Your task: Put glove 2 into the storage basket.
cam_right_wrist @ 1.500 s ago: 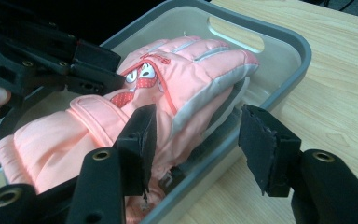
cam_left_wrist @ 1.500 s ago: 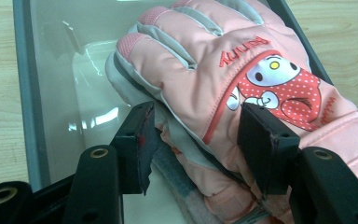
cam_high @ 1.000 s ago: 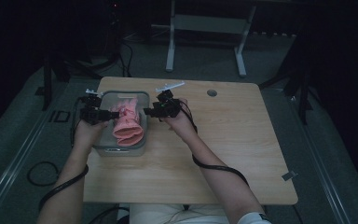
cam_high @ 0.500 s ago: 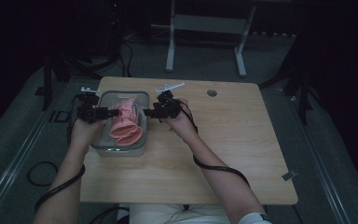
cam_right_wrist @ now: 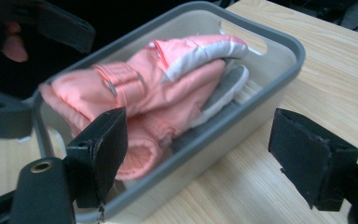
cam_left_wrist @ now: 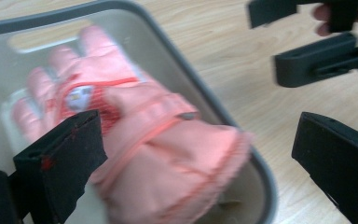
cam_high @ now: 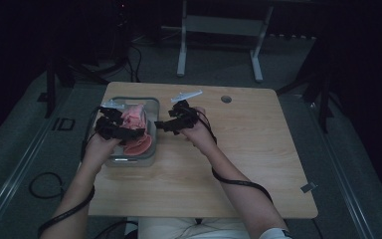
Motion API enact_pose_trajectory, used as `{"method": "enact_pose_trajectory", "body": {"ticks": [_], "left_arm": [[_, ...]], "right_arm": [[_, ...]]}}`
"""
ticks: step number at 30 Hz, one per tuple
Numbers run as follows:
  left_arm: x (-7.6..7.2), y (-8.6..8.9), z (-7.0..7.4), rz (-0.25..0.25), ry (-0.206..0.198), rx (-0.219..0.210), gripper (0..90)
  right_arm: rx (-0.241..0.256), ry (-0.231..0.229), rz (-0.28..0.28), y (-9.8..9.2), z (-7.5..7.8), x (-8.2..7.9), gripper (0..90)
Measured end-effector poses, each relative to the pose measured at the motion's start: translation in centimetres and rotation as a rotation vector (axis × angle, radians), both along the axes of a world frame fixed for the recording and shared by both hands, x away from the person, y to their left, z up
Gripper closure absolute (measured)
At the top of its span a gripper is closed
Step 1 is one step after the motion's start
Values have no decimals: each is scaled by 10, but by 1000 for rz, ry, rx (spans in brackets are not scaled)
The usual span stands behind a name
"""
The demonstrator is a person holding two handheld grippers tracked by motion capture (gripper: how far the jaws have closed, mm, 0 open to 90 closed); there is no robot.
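A grey-rimmed translucent bin (cam_high: 129, 162) stands on the left of the wooden table. Pink padded gloves (cam_high: 134, 117) lie stacked inside it. My left gripper (cam_high: 122, 130) hovers over the bin. In the left gripper view this gripper (cam_left_wrist: 200, 137) is open, its jaws spread wide above a pink glove (cam_left_wrist: 168, 154) and the bin rim (cam_left_wrist: 261, 170). My right gripper (cam_high: 165, 124) sits just right of the bin, also open. Between its spread jaws, the right gripper (cam_right_wrist: 205, 142) looks across the bin wall (cam_right_wrist: 242, 126) at the gloves (cam_right_wrist: 144, 88), which show white-grey palms.
Bare wood (cam_high: 248, 149) stretches to the right of the bin, with a round cable hole (cam_high: 226, 98) near the far edge. A metal stand (cam_high: 219, 30) is on the floor behind the table. A cable (cam_high: 45, 184) loops on the floor at left.
The pink glove held up between the two grippers has gone down into the bin. My left gripper has shifted right over the bin, and the right one has edged away from it.
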State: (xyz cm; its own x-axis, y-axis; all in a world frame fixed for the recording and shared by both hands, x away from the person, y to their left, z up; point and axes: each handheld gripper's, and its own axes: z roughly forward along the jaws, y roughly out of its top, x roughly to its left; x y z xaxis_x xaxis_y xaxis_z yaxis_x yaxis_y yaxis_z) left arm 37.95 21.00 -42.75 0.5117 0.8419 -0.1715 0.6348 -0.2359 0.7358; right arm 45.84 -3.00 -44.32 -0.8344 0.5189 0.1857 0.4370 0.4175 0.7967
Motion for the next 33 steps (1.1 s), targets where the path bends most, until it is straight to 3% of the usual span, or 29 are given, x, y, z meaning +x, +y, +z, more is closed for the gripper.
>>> {"method": "enact_pose_trajectory", "body": {"ticks": [6,12,14,18,20,25,29,33], "left_arm": [[-14,-22,7,-84,-86,0,20],[-26,-45,11,-174,-105,-32,20],[-28,-50,11,-195,-111,-57,20],[-35,-60,12,-220,-135,-65,20],[-39,-66,11,-243,-149,-63,20],[-45,-79,4,-273,-155,-50,20],[-52,-87,-1,-304,-162,-47,20],[-59,-99,-8,-331,-179,-20,20]], "right_arm": [[-27,-10,17,-10,-6,-5,197],[-52,-22,27,-24,-14,-11,196],[-54,-25,25,-27,-15,-12,195],[-69,-52,12,-41,-22,-18,200],[-80,-77,13,-47,-25,-22,199],[-63,-82,1,-64,-30,-30,194],[-79,-103,3,-75,-35,-38,195],[-77,-114,0,-89,-41,-47,195]]}}
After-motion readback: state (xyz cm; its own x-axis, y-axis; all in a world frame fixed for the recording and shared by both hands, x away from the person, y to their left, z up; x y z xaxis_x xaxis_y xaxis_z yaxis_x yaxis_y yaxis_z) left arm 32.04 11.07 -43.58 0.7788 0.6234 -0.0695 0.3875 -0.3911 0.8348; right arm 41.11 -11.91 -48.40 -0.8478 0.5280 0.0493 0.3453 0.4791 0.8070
